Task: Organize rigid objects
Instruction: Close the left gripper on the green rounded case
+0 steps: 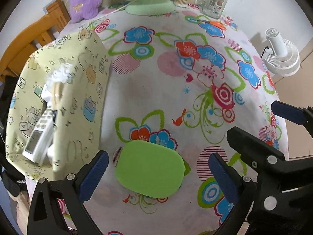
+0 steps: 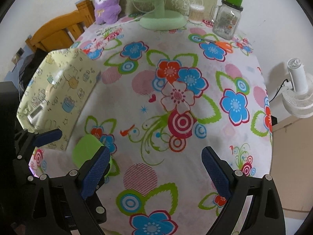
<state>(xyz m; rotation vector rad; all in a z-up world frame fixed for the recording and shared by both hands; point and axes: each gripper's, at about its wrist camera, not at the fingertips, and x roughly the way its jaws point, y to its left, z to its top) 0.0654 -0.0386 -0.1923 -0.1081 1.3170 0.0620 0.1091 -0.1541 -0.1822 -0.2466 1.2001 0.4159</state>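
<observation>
I'm holding my left tool (image 1: 156,173) spread wide, straddling the flat rounded green plastic lid (image 1: 149,168) lying on the floral-cloth surface (image 1: 152,90). My right tool (image 2: 156,173) is hanging open and empty just beside it. The lid is looking light, stiff and a bit slick; pinching across its short edges seems best. The pale yellow patterned fabric box (image 1: 78,90) is standing further left, already holding a white remote (image 1: 38,137).
</observation>
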